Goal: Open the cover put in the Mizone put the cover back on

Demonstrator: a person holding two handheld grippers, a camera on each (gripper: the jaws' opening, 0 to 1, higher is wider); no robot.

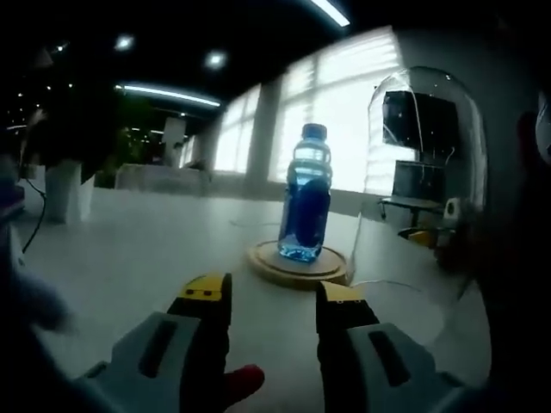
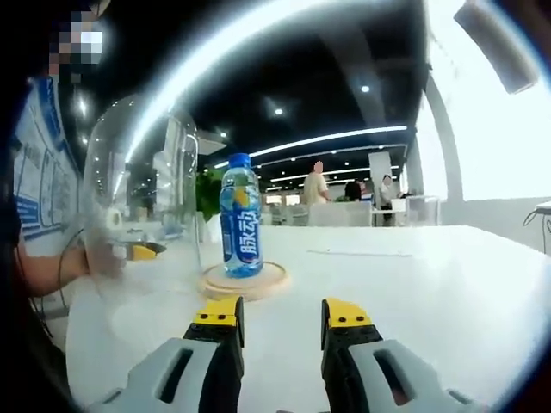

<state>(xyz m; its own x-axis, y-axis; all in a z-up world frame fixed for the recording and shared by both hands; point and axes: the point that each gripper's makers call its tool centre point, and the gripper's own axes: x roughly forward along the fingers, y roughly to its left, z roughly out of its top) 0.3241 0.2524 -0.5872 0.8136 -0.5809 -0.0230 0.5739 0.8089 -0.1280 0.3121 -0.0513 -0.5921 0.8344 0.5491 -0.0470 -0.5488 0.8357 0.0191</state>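
At frame centre we see the Mizone bottle (image 1: 306,194) upright on its wooden base (image 1: 298,263); glass dome (image 1: 428,146) stands beside it. Left gripper (image 1: 273,303) and right gripper (image 2: 281,318): jaws apart, empty.

I count one Mizone bottle (image 2: 240,217) with its one blue cap (image 2: 239,160), one round wooden base (image 2: 244,282) and one clear glass dome cover (image 2: 138,206) on the one white table (image 2: 413,284). My own grippers number two, the left gripper (image 1: 273,297) and the right gripper (image 2: 282,318), each with two yellow-tipped jaws.
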